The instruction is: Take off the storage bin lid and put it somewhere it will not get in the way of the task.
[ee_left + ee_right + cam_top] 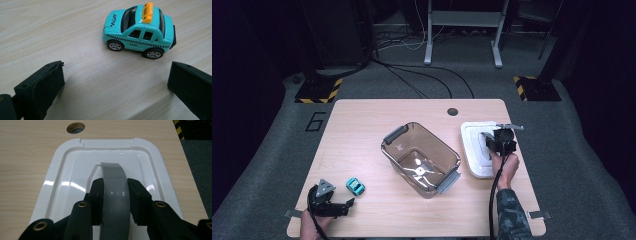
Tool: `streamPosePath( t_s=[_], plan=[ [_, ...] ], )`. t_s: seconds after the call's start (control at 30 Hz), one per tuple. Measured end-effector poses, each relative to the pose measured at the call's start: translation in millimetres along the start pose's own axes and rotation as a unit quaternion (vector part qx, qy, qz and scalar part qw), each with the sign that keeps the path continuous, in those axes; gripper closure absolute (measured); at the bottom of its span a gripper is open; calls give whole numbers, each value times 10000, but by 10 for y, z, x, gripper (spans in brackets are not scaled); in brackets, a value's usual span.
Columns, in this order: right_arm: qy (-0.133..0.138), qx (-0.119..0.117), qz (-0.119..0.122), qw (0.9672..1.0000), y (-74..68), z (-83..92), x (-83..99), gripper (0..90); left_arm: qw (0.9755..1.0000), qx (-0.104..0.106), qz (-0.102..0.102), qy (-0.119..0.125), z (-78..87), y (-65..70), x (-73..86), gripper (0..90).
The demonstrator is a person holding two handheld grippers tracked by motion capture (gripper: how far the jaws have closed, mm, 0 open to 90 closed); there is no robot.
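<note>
A white lid (472,147) lies flat on the table at the right, with a grey arched handle (112,171) along its middle. My right gripper (490,140) points down at it, and in the right gripper view the right gripper (115,182) is shut on that handle, one pad on each side. A teal toy taxi (355,186) with an orange roof sign stands near the front left. My left gripper (346,206) lies just in front of it. In the left gripper view the taxi (138,31) sits beyond the left gripper (116,72), whose jaws stand wide apart and hold nothing.
A clear brown plastic bin (398,134) with grey end handles stands at the table's centre, without its lid. A round cable hole (452,111) is at the back edge, just beyond the lid (62,175). Bare wood lies between taxi and bin.
</note>
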State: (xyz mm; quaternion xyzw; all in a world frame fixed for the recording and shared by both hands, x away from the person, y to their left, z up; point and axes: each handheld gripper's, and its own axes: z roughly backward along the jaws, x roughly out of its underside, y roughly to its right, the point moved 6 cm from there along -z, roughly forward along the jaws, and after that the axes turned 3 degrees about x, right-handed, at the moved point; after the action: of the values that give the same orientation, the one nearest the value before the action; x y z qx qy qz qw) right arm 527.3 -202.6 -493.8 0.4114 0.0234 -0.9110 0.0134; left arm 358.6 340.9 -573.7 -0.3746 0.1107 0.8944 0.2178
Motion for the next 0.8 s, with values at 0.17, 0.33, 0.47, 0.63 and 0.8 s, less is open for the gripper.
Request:
streamPosePath(
  t_s=[0.17,0.33,0.47,0.63,0.8],
  plan=[
    [-38,22,-202,9998,13,-94,35,664,10000,-2,-2,1,0,-1,0,5],
    [-15,122,-291,9995,42,-150,65,664,10000,0,1,-1,0,0,0,5],
    [-18,221,-277,9994,38,-203,65,663,10000,1,-3,1,0,0,0,5],
    [-96,276,-284,9992,31,-274,94,663,10000,-2,-4,4,0,-1,-1,5],
    [-175,266,-270,9991,32,-338,137,661,10000,1,2,-1,0,0,0,5]
  ],
)
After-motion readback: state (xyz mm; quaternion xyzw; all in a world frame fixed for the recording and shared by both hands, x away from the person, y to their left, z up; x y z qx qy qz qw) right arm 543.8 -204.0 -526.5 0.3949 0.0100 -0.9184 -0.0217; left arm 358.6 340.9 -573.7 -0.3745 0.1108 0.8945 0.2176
